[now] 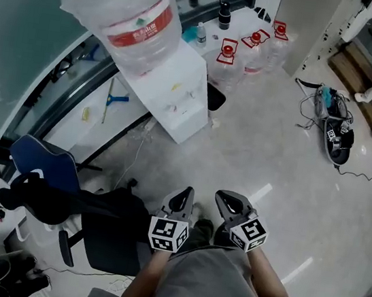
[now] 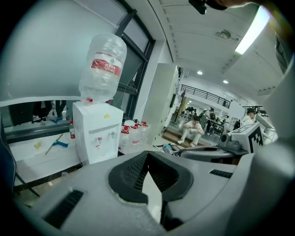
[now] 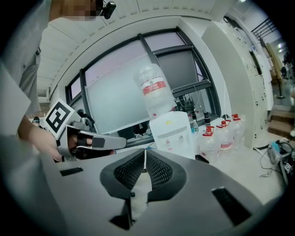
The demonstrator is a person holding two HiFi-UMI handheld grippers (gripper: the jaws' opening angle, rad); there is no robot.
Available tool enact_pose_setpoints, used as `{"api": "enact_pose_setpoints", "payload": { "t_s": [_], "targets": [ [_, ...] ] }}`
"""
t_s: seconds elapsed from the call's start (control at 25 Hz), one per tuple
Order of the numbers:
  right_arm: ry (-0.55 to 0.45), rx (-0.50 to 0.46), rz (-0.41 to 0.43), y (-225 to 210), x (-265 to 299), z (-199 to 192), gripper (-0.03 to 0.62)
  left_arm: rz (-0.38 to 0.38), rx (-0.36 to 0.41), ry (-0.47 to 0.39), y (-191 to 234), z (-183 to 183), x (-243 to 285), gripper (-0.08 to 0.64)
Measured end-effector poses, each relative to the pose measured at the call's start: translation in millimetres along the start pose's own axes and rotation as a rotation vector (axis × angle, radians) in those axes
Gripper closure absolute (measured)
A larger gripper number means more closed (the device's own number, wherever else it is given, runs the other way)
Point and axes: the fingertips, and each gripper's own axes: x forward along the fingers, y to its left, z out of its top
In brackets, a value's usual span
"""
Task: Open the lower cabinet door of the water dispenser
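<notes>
The white water dispenser (image 1: 180, 89) stands by the window wall with a big clear bottle (image 1: 132, 17) upside down on top. Its lower cabinet door (image 2: 99, 148) is closed beneath the two taps. The dispenser (image 3: 173, 133) also shows straight ahead in the right gripper view. Both grippers hang side by side in front of the person's body, well short of the dispenser and apart from it. My left gripper (image 1: 187, 192) is shut with nothing in it, its tips (image 2: 147, 154) meeting. My right gripper (image 1: 224, 196) is shut and empty as well, tips (image 3: 144, 152) together.
Several red-capped water bottles (image 1: 244, 53) stand on the floor just right of the dispenser. A blue chair (image 1: 43, 165) and a black chair draped with dark cloth (image 1: 106, 229) are at the left. A bag with cables (image 1: 335, 138) lies at the right. A person (image 2: 191, 131) sits on steps.
</notes>
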Motion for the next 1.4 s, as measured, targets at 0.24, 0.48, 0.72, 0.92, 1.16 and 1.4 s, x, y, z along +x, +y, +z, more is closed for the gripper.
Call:
{"api": "enact_pose_setpoints", "payload": {
  "t_s": [0.24, 0.48, 0.72, 0.92, 1.16, 1.4],
  "targets": [
    [0.033, 0.011, 0.0, -39.7, 38.2, -2.0, 0.578, 0.002, -0.004, 0.052, 23.0, -1.0, 42.0, 0.552],
    [0.057, 0.046, 0.013, -95.1, 70.6, 0.2, 0.578, 0.03, -0.028, 0.115, 37.9, -0.3, 94.9, 0.552],
    [0.104, 0.064, 0.065, -153.7, 110.0, -11.6, 0.578, 0.076, -0.081, 0.18, 59.6, -11.0, 161.9, 0.552],
    [0.162, 0.015, 0.132, -195.9, 146.8, -30.5, 0.578, 0.13, -0.09, 0.221, 89.9, -31.1, 205.4, 0.552],
    [0.187, -0.029, 0.168, -238.7, 198.0, -55.6, 0.578, 0.169, -0.091, 0.242, 132.6, -54.2, 242.5, 0.552],
    [0.21, -0.064, 0.202, -248.0, 243.4, -95.4, 0.578, 0.177, -0.086, 0.235, 170.1, -89.1, 263.5, 0.552]
  ]
}}
